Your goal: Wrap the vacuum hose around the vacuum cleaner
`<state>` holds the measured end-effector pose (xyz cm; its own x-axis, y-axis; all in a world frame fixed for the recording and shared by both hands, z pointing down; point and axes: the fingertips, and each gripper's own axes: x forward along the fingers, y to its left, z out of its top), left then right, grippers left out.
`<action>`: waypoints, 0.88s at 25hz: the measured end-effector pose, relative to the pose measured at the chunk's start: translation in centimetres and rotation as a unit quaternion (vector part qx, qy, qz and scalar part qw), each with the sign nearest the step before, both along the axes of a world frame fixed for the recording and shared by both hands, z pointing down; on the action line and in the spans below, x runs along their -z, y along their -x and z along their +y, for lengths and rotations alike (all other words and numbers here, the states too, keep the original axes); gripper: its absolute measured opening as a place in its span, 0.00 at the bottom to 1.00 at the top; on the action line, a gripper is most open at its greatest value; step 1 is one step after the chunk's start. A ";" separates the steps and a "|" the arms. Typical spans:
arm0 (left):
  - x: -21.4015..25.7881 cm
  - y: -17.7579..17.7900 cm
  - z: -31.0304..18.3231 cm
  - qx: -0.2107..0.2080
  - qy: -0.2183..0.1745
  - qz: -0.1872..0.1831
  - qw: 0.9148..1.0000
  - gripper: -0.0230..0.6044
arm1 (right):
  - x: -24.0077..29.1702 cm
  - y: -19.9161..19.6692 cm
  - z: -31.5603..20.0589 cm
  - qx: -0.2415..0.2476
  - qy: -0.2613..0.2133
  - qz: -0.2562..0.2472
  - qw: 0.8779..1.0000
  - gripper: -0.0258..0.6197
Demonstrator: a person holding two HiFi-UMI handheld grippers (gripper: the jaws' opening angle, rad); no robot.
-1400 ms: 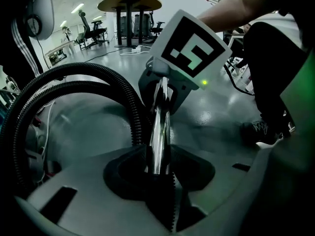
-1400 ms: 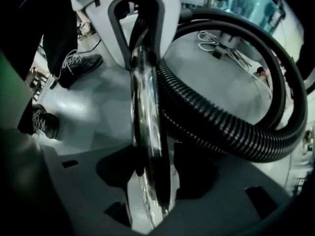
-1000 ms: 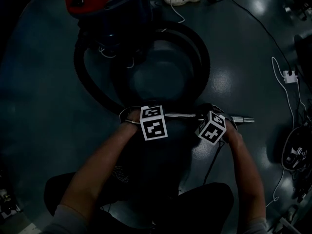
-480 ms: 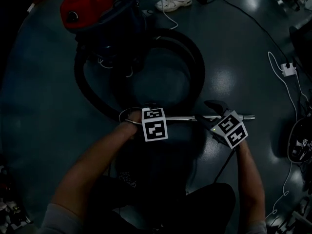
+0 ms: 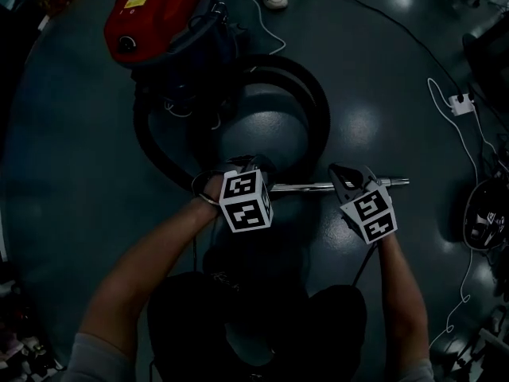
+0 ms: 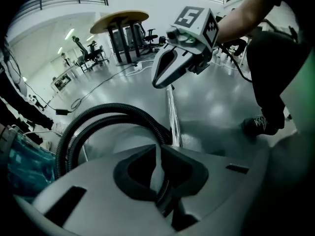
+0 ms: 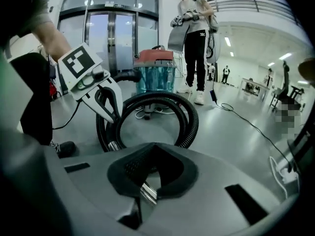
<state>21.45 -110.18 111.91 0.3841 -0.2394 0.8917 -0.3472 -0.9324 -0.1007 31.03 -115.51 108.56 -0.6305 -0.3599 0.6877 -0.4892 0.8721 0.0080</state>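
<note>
Head view looks down on a glossy dark grey floor [image 5: 71,173]. On it at 11 o'clock stands the red-lidded canister vacuum cleaner with a dark bluish drum [image 5: 151,18]. The black ribbed plastic vacuum hose [image 5: 318,110] starts from its base and lies in a wide ring at the centre of the floor, beside the machine and not yet round it. The near end of the ring meets the straight chrome metal wand [image 5: 306,186], which runs from centre toward 3 o'clock.

The left hand-held gripper [image 5: 241,165], grey with a black-and-white marker cube, sits at 6 o'clock of the ring. Its jaws have just been closing, and the left gripper view shows their dark pads pressed on the ribbed end of the hose where it joins the wand. The right hand-held gripper [image 5: 343,177], just right of centre, has also just closed. Its own view shows the thin bright tube caught in the notch between its pads.

I judge this the pick-up step, with the free end gripped at two points and the wrapping itself not begun. The next move calls for carrying the wand end toward 11 o'clock and leading the ring round the drum while both grips keep in line.

The corrugated hose looks springy and likely to uncoil if slackened. The wand is smooth, hard and round, so it may twist or slide in the pads. The floor is slick and reflective.
</note>
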 end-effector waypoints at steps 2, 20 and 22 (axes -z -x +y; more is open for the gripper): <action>2.3 0.2 0.4 0.010 -0.006 0.005 1.000 0.07 | 2.2 0.0 0.2 -0.009 0.002 0.000 1.000 0.04; 34.9 0.1 9.5 0.111 -0.006 0.088 0.990 0.05 | 33.1 -0.9 12.1 -0.081 0.037 -0.063 0.994 0.04; 38.6 -0.2 11.2 0.122 -0.004 0.093 0.988 0.05 | 36.7 -1.5 14.2 -0.085 0.042 -0.067 0.993 0.05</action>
